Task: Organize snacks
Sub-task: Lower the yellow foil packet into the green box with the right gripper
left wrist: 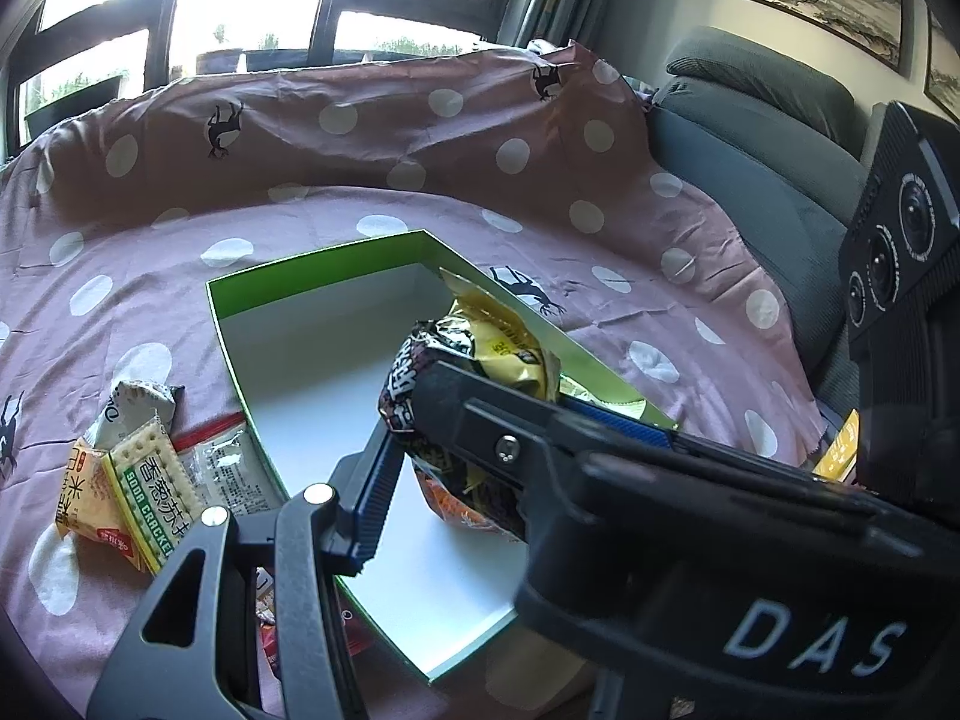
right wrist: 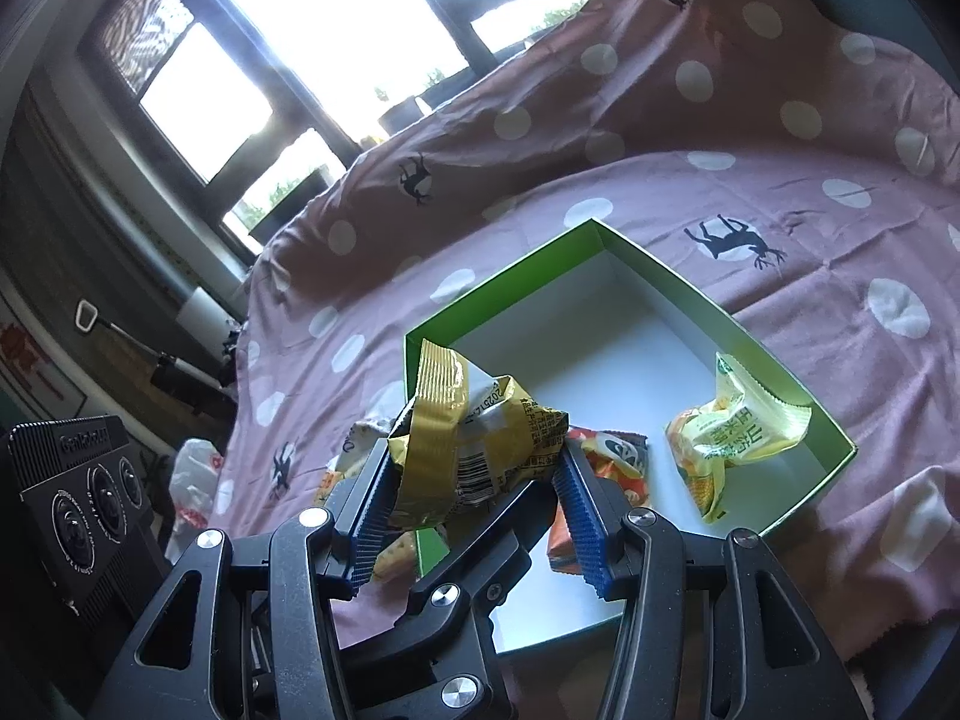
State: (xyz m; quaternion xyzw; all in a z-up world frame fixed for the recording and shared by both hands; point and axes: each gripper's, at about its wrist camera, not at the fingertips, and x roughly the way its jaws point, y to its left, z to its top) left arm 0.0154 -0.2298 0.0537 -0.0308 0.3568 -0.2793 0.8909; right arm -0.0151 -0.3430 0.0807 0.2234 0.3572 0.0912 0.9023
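A green box (left wrist: 318, 273) (right wrist: 690, 276) with a white inside lies open on the pink dotted cloth. My right gripper (right wrist: 474, 459) is shut on a crumpled gold and white snack packet (right wrist: 468, 438) (left wrist: 498, 330) above the box's near corner. My left gripper (left wrist: 444, 468) is just beneath it, shut on a dark packet with orange print (left wrist: 414, 396) (right wrist: 606, 462). Only its left pad (left wrist: 378, 492) shows. The right gripper's finger (left wrist: 480, 414) crosses in front and hides the other. A yellow-green packet (right wrist: 738, 426) lies inside the box by its right wall.
Loose snacks lie on the cloth (left wrist: 480, 198) left of the box: a soda cracker packet (left wrist: 153, 480), a silver packet (left wrist: 138, 402) and a clear bag (left wrist: 222, 462). A grey sofa back (left wrist: 750, 138) rises at the right. Windows lie beyond the cloth's raised far edge.
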